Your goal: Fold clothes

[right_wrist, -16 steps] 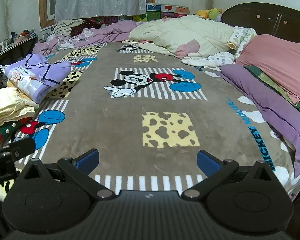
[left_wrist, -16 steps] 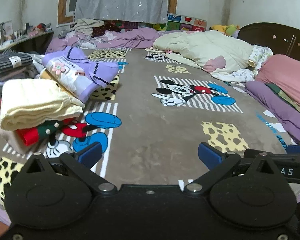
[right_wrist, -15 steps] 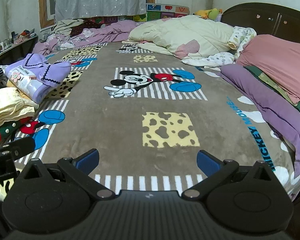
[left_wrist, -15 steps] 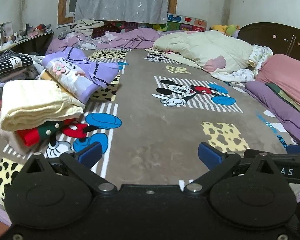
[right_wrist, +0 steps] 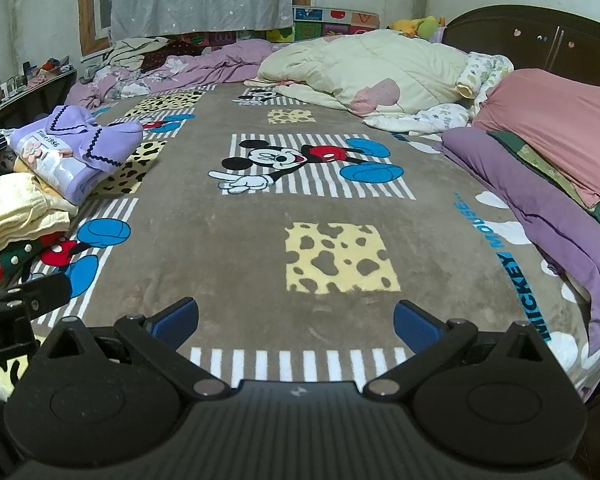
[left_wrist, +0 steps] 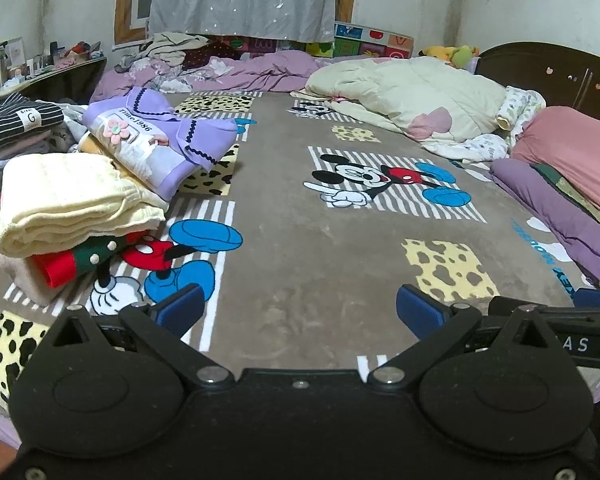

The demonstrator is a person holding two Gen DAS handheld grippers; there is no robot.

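In the left wrist view, the left claw point(left_wrist: 298, 310) hangs low over the near edge of the bed, its two blue-tipped fingers point(left_wrist: 180, 307) spread wide apart with nothing between them, only the brown cartoon-mouse blanket point(left_wrist: 312, 248) showing in the gap. To the left of the claw sits a stack of folded clothes: a cream knit piece point(left_wrist: 68, 200) lies on top of a red and green garment point(left_wrist: 80, 258), which rests on the blanket. Behind that stack a folded lilac top point(left_wrist: 160, 136) with dark wavy trim and a flower badge leans on other clothes, and further left a black striped garment point(left_wrist: 20, 120) lies on a heap at the bed's side. A cream quilt point(left_wrist: 412, 96) is bunched at the far right of the bed, a rumpled mauve sheet point(left_wrist: 240, 72) stretches along the far edge under a grey curtain point(left_wrist: 244, 0), and a pink pillow point(left_wrist: 576, 152) sits on a purple cover point(left_wrist: 560, 208) at the right. Part of the right claw's black body shows at the lower right edge. In the right wrist view, the right claw point(right_wrist: 296, 322) also has its fingers point(right_wrist: 414, 326) wide apart and empty, hovering over the striped border of the blanket point(right_wrist: 260, 248). The folded lilac top point(right_wrist: 80, 148) and the cream knit piece point(right_wrist: 16, 208) lie at the left, well apart from this claw, with the red and green garment point(right_wrist: 8, 260) under the cream one. The quilt point(right_wrist: 364, 64), pink pillow point(right_wrist: 556, 120) and purple cover point(right_wrist: 540, 208) fill the right side, and a piece of the left claw's body juts in at the lower left.
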